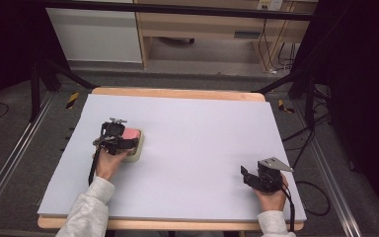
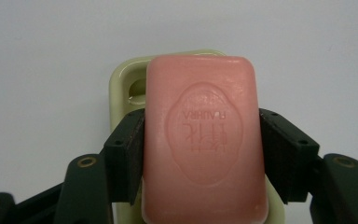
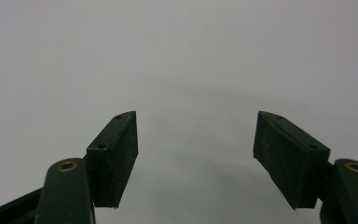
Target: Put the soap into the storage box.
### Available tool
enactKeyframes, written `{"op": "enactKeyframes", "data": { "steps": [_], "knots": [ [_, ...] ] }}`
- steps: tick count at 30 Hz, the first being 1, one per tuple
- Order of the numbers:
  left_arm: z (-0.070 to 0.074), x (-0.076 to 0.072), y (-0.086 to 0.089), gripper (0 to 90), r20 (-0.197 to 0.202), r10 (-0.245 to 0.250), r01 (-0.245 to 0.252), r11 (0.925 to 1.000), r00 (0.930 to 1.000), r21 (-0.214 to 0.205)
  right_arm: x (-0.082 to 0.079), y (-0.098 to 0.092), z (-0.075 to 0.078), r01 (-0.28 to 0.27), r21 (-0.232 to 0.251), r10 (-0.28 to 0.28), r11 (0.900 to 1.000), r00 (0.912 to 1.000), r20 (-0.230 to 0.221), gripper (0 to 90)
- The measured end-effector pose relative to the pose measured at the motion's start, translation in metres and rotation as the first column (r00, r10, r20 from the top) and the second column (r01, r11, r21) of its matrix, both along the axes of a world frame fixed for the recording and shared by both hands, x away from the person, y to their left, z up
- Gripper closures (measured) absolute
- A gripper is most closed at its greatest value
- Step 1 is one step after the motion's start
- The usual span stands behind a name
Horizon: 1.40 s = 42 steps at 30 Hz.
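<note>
Left gripper view: left tool (image 2: 203, 140) clamps pink soap bar (image 2: 205, 140) over its dish (image 2: 121, 84); right tool (image 3: 196, 154) gapes, holding nothing.

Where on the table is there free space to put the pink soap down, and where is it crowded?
The sheet lies bare between the soap dish and the right hand-held gripper, and along the far edge. The only crowded spot is the left hand-held gripper, shut on the soap over the dish.

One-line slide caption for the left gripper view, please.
Left gripper clamps a pink rectangular soap bar above a pale yellow-green soap dish on the white tabletop.
</note>
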<state>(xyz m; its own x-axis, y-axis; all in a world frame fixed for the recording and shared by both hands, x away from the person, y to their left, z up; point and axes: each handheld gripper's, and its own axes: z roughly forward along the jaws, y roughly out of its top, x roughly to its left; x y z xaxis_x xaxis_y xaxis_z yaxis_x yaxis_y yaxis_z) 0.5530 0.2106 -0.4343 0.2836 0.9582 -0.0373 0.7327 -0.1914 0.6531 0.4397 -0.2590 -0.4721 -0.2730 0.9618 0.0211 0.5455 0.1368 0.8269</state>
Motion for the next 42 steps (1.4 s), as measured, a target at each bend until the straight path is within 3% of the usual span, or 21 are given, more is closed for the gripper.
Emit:
{"op": "enactKeyframes", "data": {
  "steps": [32,36,38,42],
  "knots": [
    [-0.011,0.003,-0.002,36.6,-0.011,0.014,-0.014,0.9998,0.9998,0.016,0.0,0.001,0.0,-0.003,0.001,0.003,1.0,1.0,-0.004,29.9],
    [-0.011,0.003,-0.002,36.1,-0.002,0.016,-0.016,0.9995,0.9999,0.028,0.0,0.001,0.0,-0.003,0.005,0.003,1.0,1.0,-0.006,29.7],
    [-0.007,0.001,0.0,36.2,0.029,0.011,-0.011,0.9999,0.9995,0.005,0.0,0.001,-0.001,-0.004,0.0,0.004,1.0,1.0,-0.004,29.6],
    [0.0,-0.002,0.003,34.2,0.049,0.01,-0.009,0.9999,0.9987,-0.011,0.0,0.002,-0.001,-0.003,-0.001,0.003,1.0,1.0,-0.004,29.4]
  ]
}}
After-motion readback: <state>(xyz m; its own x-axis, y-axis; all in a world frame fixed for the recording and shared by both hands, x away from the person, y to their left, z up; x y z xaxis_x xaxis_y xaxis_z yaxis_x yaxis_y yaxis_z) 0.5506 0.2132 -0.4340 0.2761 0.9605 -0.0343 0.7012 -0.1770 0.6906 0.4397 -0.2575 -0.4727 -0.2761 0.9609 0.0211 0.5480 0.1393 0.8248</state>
